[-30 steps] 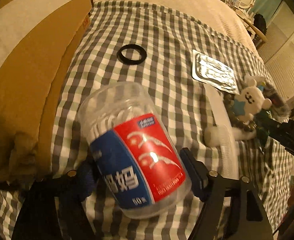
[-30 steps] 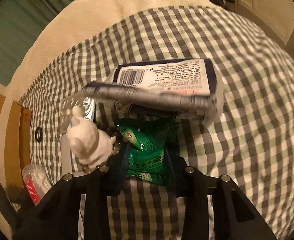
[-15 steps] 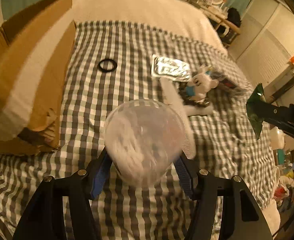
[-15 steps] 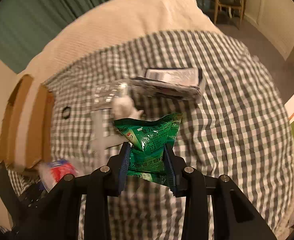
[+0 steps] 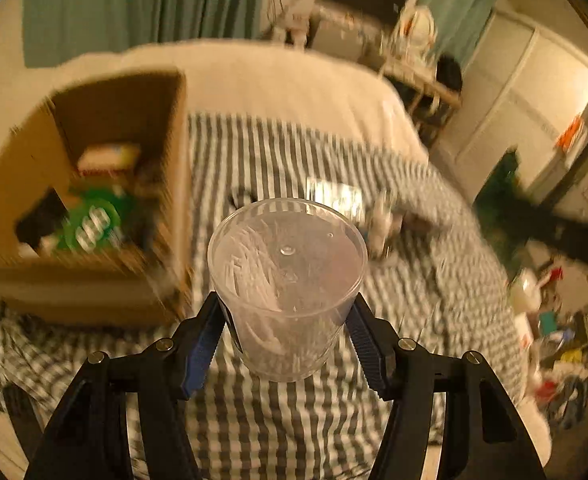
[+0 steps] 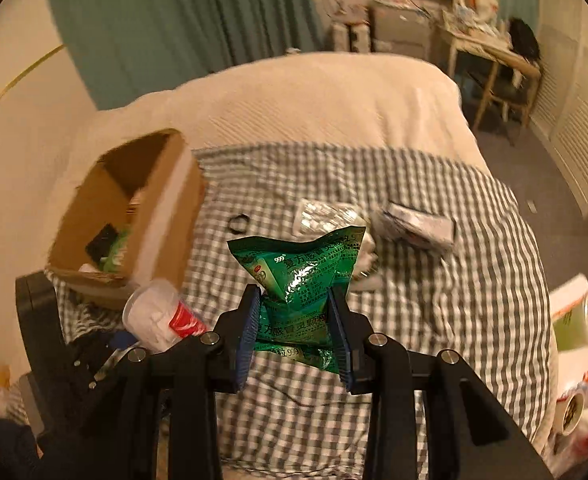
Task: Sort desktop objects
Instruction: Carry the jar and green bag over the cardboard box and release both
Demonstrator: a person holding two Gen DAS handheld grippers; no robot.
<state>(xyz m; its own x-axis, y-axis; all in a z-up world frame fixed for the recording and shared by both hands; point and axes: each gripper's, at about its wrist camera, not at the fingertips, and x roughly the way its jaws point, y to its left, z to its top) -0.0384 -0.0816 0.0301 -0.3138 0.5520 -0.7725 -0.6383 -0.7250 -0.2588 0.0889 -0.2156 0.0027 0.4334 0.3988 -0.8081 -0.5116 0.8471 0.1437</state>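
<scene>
Jar [image 5: 287, 280] clamped in left gripper [image 5: 287, 320], packet [image 6: 300, 292] pinched in right gripper [image 6: 296, 332] — could slip, missing box [image 6: 105, 276] — smooth plastic.

A bed [image 6: 334, 96] under a cream cover carries a checked cloth [image 6: 474, 280]. On the cloth, a black ring [image 6: 238, 224] lies just right of an open cardboard box [image 6: 165, 216]; further right a foil blister sheet [image 6: 326, 216], then a dark packet [image 6: 418, 226].
</scene>
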